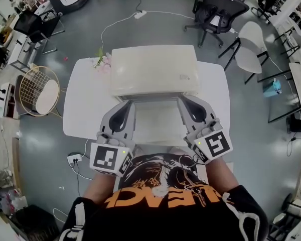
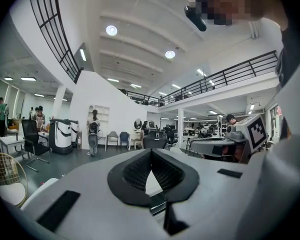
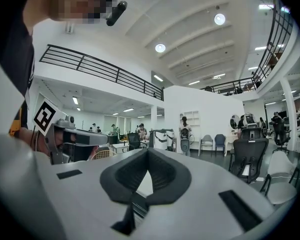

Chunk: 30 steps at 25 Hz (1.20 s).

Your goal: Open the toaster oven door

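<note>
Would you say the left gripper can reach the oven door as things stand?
Probably yes: the left gripper has its tips right at the front edge of the oven, with nothing on the table between them.

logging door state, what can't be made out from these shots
- Whether the toaster oven is open: the head view looks down on its top, so its front is hidden.
- What the left gripper and right gripper touch, if anything: their own closed jaws block both gripper views.
</note>
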Each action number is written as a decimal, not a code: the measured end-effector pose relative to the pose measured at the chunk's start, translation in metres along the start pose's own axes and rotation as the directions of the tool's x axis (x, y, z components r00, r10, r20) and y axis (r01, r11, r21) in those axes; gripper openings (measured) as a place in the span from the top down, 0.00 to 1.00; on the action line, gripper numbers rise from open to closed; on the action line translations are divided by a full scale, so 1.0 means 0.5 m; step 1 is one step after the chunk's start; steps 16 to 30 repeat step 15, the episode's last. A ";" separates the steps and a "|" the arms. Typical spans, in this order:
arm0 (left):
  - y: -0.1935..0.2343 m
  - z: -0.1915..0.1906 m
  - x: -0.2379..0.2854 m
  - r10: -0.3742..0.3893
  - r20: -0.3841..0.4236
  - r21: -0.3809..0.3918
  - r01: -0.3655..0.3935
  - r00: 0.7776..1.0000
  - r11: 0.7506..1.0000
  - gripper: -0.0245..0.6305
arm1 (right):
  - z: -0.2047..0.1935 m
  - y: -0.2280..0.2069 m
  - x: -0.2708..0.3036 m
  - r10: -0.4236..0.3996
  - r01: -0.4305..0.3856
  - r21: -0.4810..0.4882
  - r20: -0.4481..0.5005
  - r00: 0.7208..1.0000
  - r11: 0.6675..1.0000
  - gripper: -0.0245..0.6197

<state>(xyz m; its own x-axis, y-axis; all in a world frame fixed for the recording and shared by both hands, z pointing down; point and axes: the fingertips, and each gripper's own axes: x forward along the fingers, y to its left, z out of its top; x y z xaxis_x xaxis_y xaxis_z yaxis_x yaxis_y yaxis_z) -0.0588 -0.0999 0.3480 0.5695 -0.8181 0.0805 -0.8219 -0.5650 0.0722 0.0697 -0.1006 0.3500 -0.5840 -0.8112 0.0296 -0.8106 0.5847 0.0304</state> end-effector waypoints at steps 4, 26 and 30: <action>0.003 -0.004 0.002 0.002 -0.005 -0.002 -0.002 1.000 1.000 0.93 | 0.000 0.001 0.004 0.007 -0.007 -0.008 -0.006 1.000 1.000 0.94; -0.005 -0.010 -0.005 0.007 -0.033 -0.010 -0.008 0.999 1.000 0.93 | 0.000 0.004 0.003 0.026 -0.026 -0.001 -0.019 0.999 1.000 0.94; -0.005 -0.010 -0.005 0.007 -0.033 -0.010 -0.008 0.999 1.000 0.93 | 0.000 0.004 0.003 0.026 -0.026 -0.001 -0.019 0.999 1.000 0.94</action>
